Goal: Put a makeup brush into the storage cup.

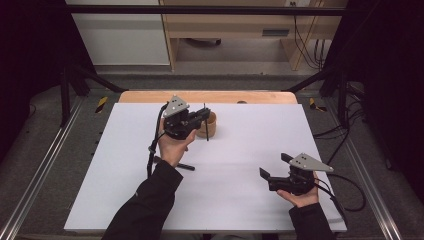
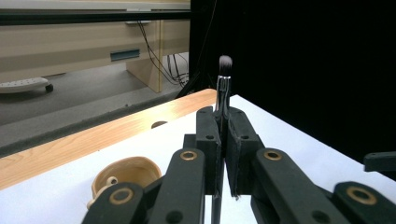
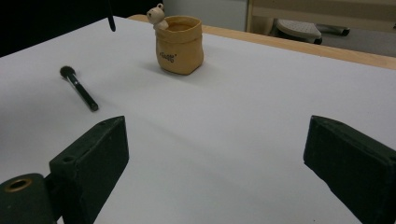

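Forearms in dark sleeves enter from the bottom of the high view, nearest the camera; beneath them lies the white table, wood edge at its far side; the left gripper hovers over the far centre, jaws clenched on a thin brush, held upright with bristles up and its handle end hanging just beside the pot; the right gripper sits at the near right, well apart, jaws released and spread wide with nothing between them; the tan pot stands upright, a small bear figure at its rim; a second brush lies flat on the table, near the left forearm.
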`<act>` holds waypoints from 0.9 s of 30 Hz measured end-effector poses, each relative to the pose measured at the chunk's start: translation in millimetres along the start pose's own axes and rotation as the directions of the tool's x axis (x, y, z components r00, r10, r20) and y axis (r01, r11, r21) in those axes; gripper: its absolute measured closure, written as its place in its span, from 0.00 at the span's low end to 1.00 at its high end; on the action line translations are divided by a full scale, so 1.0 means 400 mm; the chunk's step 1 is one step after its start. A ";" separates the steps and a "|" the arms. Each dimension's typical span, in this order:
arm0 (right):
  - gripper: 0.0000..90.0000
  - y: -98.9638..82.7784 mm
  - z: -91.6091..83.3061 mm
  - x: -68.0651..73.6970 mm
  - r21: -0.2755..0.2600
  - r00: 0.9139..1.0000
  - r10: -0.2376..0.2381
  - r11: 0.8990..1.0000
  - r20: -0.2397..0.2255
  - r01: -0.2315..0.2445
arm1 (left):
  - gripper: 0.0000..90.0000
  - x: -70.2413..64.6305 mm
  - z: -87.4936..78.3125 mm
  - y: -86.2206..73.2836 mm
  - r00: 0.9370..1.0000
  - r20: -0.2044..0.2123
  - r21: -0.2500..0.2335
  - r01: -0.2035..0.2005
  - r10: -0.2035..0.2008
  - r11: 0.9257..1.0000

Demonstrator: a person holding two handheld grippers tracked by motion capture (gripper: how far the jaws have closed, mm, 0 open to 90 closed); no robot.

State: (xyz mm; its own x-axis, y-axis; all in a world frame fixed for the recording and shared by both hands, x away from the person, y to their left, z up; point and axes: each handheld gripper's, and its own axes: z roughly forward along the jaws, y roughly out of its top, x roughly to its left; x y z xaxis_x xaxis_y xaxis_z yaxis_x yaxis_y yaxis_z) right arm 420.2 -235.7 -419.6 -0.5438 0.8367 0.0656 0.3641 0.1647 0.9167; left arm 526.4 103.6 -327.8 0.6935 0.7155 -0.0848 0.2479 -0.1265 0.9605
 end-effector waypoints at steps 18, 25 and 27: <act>0.08 -0.005 -0.006 -0.008 0.005 1.000 0.020 1.000 -0.003 -0.020 | 0.94 0.047 0.068 0.023 0.998 -0.063 0.029 -0.013 0.015 0.999; 0.07 -0.007 -0.005 -0.008 0.005 1.000 0.016 1.000 -0.009 -0.015 | 0.94 0.065 0.100 0.021 0.996 -0.087 0.030 0.004 -0.001 1.000; 0.07 -0.006 -0.005 -0.007 0.003 1.000 0.027 1.000 -0.013 -0.027 | 0.94 0.069 0.109 0.020 0.996 -0.094 0.027 0.007 -0.004 1.000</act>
State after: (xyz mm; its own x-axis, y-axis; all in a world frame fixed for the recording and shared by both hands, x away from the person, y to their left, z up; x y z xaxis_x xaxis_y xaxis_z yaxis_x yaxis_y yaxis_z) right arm 419.1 -239.5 -421.3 -0.5433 0.8341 0.0955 0.3809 0.1436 0.9134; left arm 577.1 92.5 -333.9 0.6256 0.7776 -0.0632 0.2708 -0.1406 0.9523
